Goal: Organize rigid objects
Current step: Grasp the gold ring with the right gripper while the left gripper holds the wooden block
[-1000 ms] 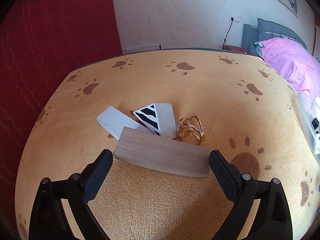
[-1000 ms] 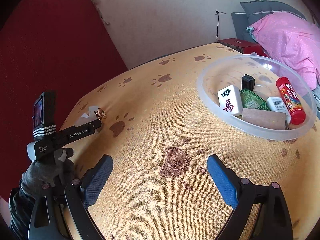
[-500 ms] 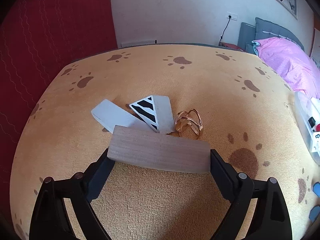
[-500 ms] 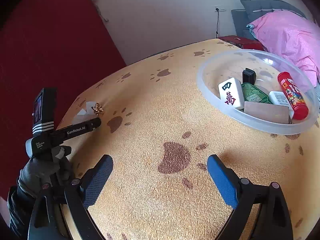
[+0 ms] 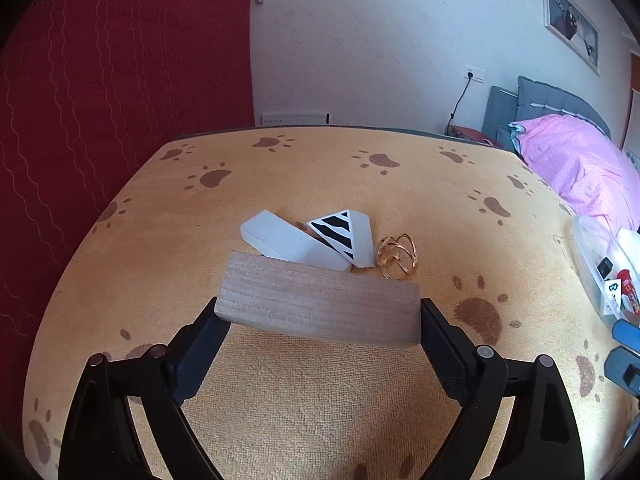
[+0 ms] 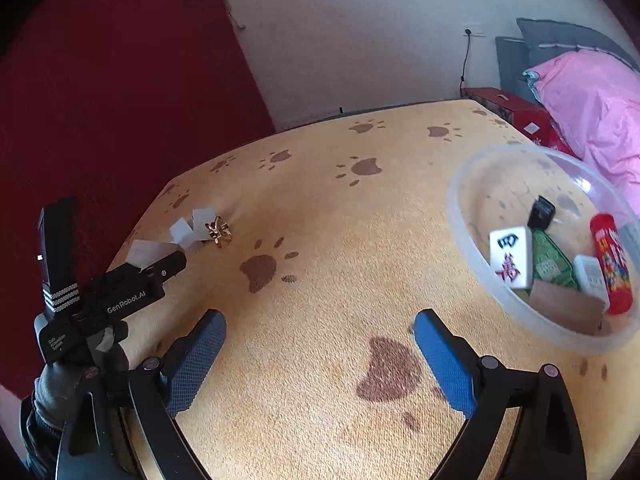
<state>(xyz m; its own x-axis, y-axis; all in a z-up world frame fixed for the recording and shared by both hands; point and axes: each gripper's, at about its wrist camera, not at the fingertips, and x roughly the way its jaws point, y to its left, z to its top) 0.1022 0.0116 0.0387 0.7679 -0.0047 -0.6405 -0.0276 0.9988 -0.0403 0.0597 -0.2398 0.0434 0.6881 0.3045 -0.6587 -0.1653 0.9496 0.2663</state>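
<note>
Although the long wooden block (image 5: 318, 304) sits squarely between the jaws of the left gripper (image 5: 320, 320), with both black pads pressed against its short ends, it looks lifted slightly off the orange paw-print cloth (image 5: 320, 400) covering the counter, so I judge the pick-up made and the carry not yet begun. Seen from the left wrist, the block is a plain, pale brown slab with fine straight grain, rounded corners and a flat broad face turned to the camera, lying crosswise and a little tilted. Just behind it lie a pale grey rectangular slab (image 5: 280, 240), a white wedge with black zebra stripes (image 5: 344, 234) and a gold wire ring (image 5: 396, 256), close together on the cloth; these seem left to sort. At the right edge a slice of the clear plastic bowl (image 5: 588, 264) shows. From the right wrist, that bowl (image 6: 472, 248) already holds a white mahjong tile (image 6: 510, 256), a green packet (image 6: 552, 260), a red tube (image 6: 610, 260), a small black object (image 6: 541, 212), a small white box (image 6: 588, 274) and another wooden block (image 6: 564, 306), so a good share of the work appears done. The right gripper (image 6: 320, 344) hovers over the cloth near the bowl, its blue-padded jaws spread wide and gripping nothing, while the left gripper (image 6: 132, 280) and gloved hand (image 6: 60, 388) are far to the left, well apart from the bowl.
</note>
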